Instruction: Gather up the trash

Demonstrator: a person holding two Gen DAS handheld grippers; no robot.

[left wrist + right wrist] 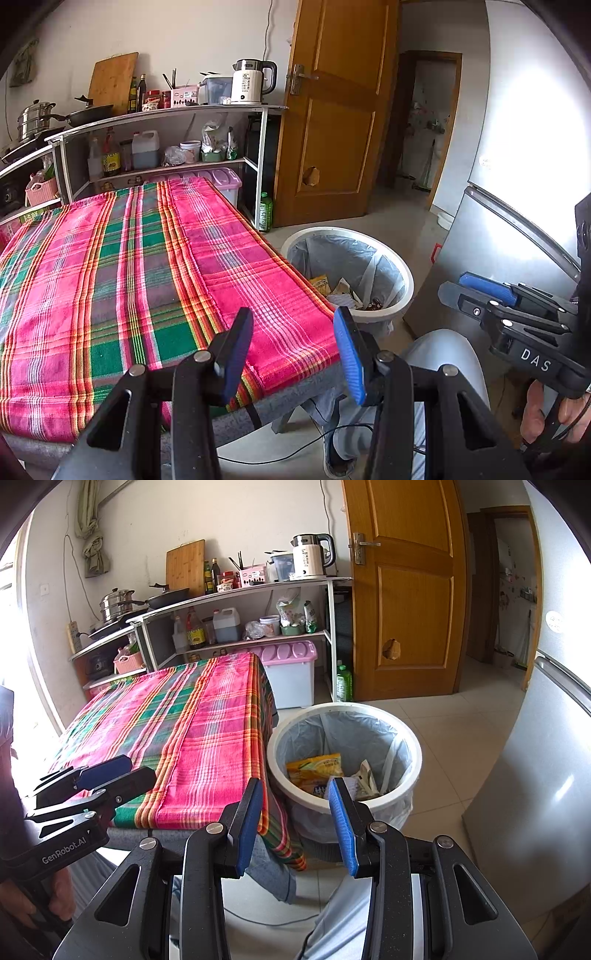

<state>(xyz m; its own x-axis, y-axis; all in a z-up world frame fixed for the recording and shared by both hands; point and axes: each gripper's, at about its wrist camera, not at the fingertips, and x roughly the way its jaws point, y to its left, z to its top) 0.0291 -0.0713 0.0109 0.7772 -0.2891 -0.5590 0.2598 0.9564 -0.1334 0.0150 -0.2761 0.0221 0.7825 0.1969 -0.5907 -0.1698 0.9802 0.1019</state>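
Trash, consisting of a yellow printed snack wrapper (pixel 316 770) and crumpled pale paper packaging (pixel 364 781), lies at the bottom of a round white plastic bin (pixel 415 760) fitted with a translucent grey liner bag (pixel 354 731). This bin stands on the tiled floor (pixel 454 723), just beside the right edge of a table covered with a pink, green and orange plaid cloth (pixel 147 258); the cloth surface carries no loose items in either view. Behind the table, at the far wall, a white-framed kitchen shelf unit (pixel 258 110) holds a white electric kettle (pixel 249 83), bottles and cookware, and a pink-lidded clear storage box (pixel 291 675) sits on the floor below it. An open orange wooden door (pixel 332 129) is at the far right, and a silver refrigerator (pixel 517 184) fills the right side. The left gripper (pixel 293 354), black with blue pads, hovers over the near right corner of the table with its fingers moderately wide apart and nothing between them. The right gripper (pixel 295 823) is poised near the bin's near rim, its fingers likewise parted with a clear gap and holding nothing. A hand (pixel 543 413) grips the right gripper's handle, and another hand (pixel 37 897) grips the left one. A knee in light grey trousers (pixel 447 354) shows below the grippers.
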